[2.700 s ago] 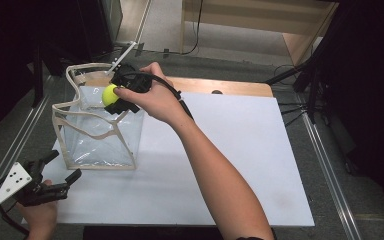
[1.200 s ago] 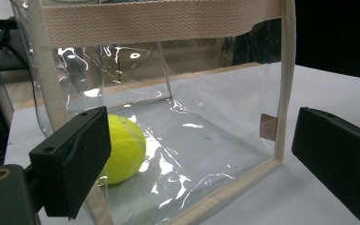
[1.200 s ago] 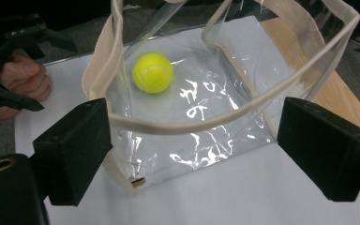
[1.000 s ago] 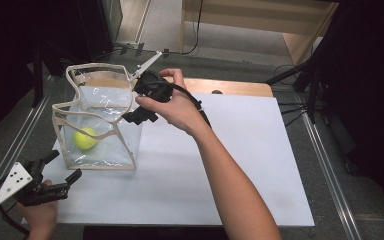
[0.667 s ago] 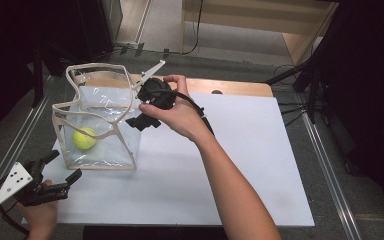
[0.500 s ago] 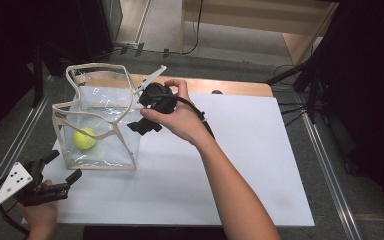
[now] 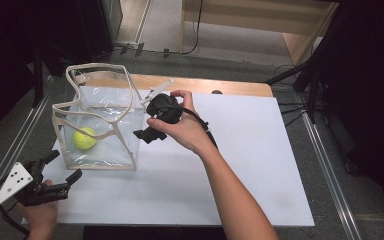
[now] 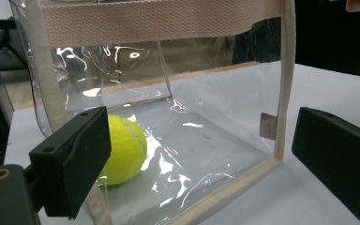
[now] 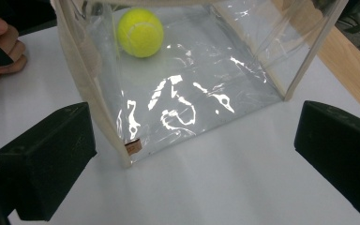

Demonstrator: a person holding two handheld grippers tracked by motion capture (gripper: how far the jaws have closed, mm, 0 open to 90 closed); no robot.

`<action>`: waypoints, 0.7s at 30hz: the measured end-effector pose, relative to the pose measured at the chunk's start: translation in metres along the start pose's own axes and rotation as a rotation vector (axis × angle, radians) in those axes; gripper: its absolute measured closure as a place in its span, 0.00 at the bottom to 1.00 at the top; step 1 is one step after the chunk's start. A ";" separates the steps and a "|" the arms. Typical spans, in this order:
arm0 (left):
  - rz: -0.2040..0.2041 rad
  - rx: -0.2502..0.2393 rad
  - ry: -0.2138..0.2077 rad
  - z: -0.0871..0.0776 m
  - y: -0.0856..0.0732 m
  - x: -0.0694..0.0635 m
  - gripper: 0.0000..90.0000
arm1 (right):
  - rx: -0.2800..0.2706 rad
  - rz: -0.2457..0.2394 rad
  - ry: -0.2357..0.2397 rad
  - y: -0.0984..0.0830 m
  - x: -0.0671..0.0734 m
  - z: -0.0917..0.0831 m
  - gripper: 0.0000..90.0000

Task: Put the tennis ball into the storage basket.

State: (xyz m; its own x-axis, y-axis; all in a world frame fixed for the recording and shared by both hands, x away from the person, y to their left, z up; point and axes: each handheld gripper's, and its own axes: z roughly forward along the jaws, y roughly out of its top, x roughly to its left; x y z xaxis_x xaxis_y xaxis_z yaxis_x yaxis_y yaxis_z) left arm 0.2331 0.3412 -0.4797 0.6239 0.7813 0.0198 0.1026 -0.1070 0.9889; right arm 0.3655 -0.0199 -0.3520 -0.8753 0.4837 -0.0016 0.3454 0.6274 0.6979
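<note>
With both my left gripper (image 7: 62, 167) and right gripper (image 7: 145, 134) standing wide and empty, the yellow felt tennis ball (image 7: 85, 138) lies inside the clear plastic bag with cream webbing trim (image 7: 125, 112) on the white tabletop (image 7: 250, 150), its small tan label (image 9: 132, 147) unreadable.

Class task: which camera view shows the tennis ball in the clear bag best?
The right gripper view: the tennis ball shows whole through the clear bag. In the left gripper view a claw jaw covers part of it; in the high view it is small.
</note>
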 end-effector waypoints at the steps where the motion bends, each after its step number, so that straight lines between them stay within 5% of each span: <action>1: 0.000 0.001 0.001 0.000 0.000 0.000 0.06 | -0.003 0.001 0.002 -0.002 0.000 0.001 0.00; 21: 0.000 0.005 0.000 0.000 0.000 -0.001 0.06 | -0.027 0.021 0.003 -0.042 0.006 0.010 0.00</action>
State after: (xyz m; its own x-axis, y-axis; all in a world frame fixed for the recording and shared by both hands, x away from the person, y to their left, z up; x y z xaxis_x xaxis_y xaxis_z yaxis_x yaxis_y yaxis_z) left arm 0.2328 0.3405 -0.4796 0.6235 0.7816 0.0197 0.1068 -0.1102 0.9882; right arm 0.3490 -0.0370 -0.3886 -0.8691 0.4945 0.0153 0.3542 0.6004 0.7170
